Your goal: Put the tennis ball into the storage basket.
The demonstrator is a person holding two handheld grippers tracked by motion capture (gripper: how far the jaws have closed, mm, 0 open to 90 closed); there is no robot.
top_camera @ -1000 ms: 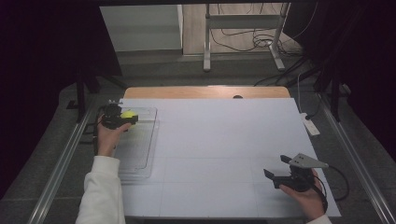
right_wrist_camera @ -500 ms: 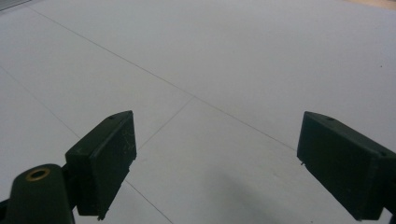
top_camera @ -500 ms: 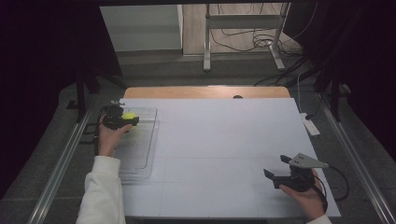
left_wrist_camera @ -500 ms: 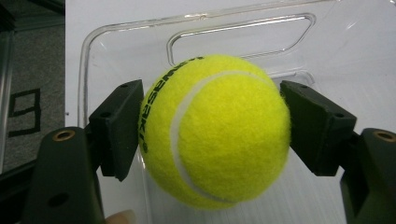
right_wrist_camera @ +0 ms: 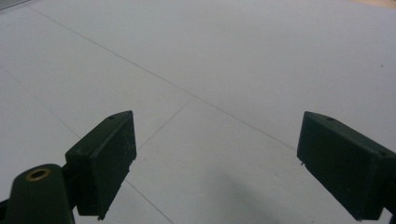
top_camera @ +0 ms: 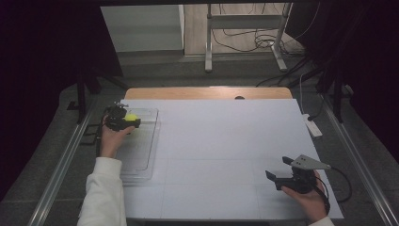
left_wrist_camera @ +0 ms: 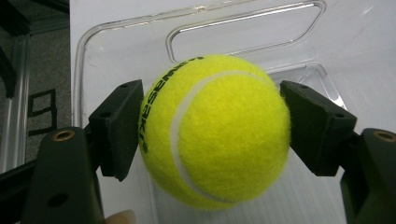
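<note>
Fingers (left_wrist_camera: 119, 128) of my left gripper (left_wrist_camera: 212, 130) are pinched on the fuzzy yellow-green tennis ball (left_wrist_camera: 217, 133), one black pad pressed flat against each side, and the ball fills the gap between them. It hangs in my grip above the far end of the clear plastic tray (left_wrist_camera: 243, 28), which lies flat along the left edge of the white bench (top_camera: 226, 141). From above, the ball (top_camera: 131, 117) shows as a bright spot just past my left gripper (top_camera: 123, 120), over the tray (top_camera: 141, 155) near its far rim.

I judge this to be the carrying step: the ball is gripped and lifted, and either about to go down into the tray or about to come away from it; I cannot tell which. Whichever it is, the next move calls for a firm squeeze until the ball is over its resting spot, then a low, gentle release, since a round ball will roll.

Over on my right, the right gripper (top_camera: 289, 176) hovers near the bench's front right corner, its fingers (right_wrist_camera: 105, 158) spread wide with nothing between them but bare bench.
</note>
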